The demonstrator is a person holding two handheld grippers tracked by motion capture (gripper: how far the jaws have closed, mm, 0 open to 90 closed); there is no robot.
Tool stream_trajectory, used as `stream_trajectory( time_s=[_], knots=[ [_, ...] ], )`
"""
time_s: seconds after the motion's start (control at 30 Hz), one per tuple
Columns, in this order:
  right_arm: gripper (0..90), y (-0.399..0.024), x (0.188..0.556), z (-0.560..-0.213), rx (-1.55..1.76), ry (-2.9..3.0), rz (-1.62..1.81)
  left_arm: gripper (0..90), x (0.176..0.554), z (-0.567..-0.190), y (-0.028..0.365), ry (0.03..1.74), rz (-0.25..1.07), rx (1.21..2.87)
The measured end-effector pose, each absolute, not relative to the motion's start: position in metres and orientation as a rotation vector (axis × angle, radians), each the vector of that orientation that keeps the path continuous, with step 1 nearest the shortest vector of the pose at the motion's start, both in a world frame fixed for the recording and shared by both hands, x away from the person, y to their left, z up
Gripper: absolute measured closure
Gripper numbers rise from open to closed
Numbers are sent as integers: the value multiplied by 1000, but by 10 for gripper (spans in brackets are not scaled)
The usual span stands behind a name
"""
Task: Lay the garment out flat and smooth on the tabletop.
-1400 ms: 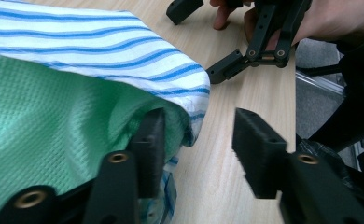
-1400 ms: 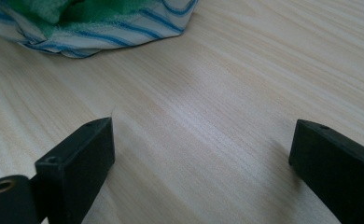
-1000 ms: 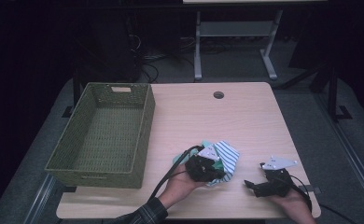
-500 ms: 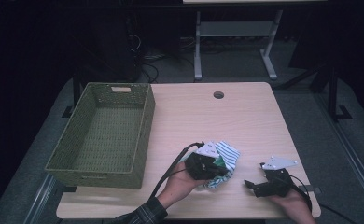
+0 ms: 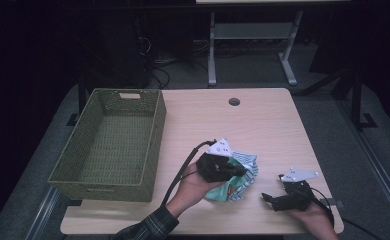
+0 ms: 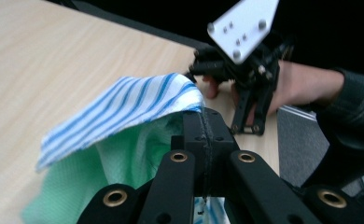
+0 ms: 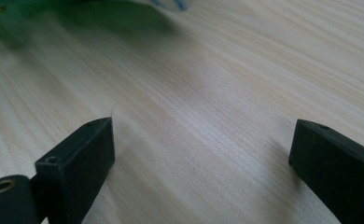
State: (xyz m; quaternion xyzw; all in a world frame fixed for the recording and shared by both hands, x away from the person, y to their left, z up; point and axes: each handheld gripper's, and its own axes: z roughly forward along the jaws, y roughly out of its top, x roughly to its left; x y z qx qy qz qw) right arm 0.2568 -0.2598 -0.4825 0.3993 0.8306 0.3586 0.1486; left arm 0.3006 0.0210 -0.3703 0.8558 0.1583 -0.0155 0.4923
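Pale wood of the bench (image 5: 263, 125) lay bare beside the green woven basket (image 5: 110, 145), which held nothing. Between the earlier frames and this one the left gripper (image 5: 233, 172) had risen, its fingers clamped on the striped cloth (image 6: 124, 105), lifting it from the bench near the front edge, probably toward the basket. The right gripper (image 5: 273, 199) had stayed put, fingers apart, holding nothing.

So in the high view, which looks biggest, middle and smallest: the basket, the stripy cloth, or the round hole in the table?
1. The green basket looks by far the biggest.
2. The stripy cloth, bunched in the left tool, comes next, though part of it is hidden.
3. The round hole looks smallest.
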Motion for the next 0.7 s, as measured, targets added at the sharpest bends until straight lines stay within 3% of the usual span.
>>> stream_trajectory(
  time_s=[0.7],
  knots=[
    [63, -260, 257, -482, 1146, 2387, 1033, 898, 315, -298, 46, 362, 11, 1879]
  ],
)
